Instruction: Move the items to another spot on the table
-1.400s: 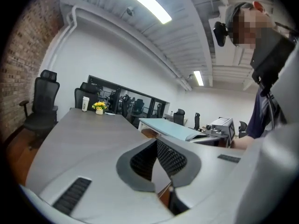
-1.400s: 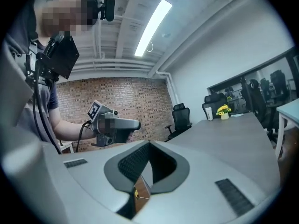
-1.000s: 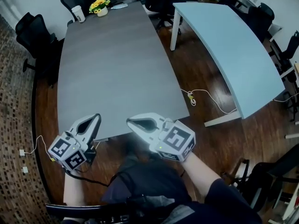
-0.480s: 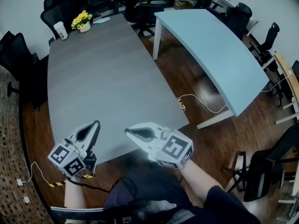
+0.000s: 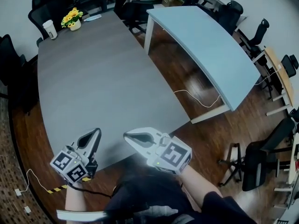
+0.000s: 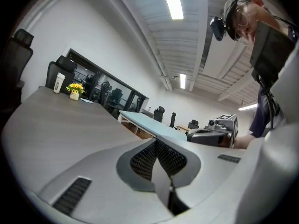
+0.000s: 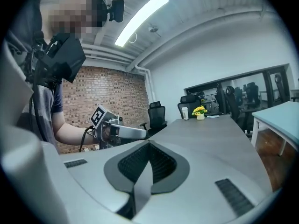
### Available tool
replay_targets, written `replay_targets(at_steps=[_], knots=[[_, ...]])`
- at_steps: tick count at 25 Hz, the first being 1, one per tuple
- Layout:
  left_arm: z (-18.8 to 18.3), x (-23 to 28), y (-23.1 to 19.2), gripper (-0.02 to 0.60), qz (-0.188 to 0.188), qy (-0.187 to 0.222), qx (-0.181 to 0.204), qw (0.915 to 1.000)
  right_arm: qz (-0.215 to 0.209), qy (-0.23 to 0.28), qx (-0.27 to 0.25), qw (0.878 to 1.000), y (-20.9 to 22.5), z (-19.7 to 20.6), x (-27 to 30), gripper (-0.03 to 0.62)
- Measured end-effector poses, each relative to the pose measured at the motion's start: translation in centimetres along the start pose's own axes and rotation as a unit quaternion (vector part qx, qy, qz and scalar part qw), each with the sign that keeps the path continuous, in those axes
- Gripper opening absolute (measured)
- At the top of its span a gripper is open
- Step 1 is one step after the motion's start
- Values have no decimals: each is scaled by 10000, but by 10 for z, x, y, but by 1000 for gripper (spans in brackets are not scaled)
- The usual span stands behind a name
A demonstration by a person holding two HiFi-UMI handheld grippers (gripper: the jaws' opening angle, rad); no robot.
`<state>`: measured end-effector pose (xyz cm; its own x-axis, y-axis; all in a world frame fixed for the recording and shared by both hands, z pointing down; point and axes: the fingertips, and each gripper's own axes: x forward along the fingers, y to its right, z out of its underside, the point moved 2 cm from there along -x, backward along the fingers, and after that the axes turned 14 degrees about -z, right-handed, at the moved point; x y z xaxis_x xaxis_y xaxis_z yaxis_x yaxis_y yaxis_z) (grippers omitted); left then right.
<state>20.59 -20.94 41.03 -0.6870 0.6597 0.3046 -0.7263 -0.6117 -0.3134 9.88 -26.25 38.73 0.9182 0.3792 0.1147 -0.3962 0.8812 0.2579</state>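
**Both grippers empty, items far ahead**

The left gripper [image 5: 95, 133] and right gripper [image 5: 128, 136] hover at the near edge of the grey surface [image 5: 103, 83], their fingers [image 6: 142, 160] closed on nothing. A white cup [image 5: 48, 29], a pot of yellow flowers [image 5: 72, 18] and a flat pale thing [image 5: 92, 17] stand together far ahead of the fingers. This fits heading out to fetch them or returning after placing them. No writing is readable, only square markers.

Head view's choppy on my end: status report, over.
Left gripper shut, empty. Right gripper shut, empty. Flowers and cup at far end of table, untouched. Nothing in the way.
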Motion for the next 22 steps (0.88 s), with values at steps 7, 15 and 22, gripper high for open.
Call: replay_targets(at_steps=[7, 15, 22], knots=[[5, 10, 15, 9, 55, 6, 53, 10000, 150, -158, 97, 9997, -10, 12, -10, -20], [-7, -8, 67, 9, -51, 260, 358, 9990, -217, 125, -208, 9995, -41, 3, -40, -20], [4, -25, 126, 9, -291, 456, 563, 9970, -594, 178, -404, 9973, -74, 9, -81, -20]])
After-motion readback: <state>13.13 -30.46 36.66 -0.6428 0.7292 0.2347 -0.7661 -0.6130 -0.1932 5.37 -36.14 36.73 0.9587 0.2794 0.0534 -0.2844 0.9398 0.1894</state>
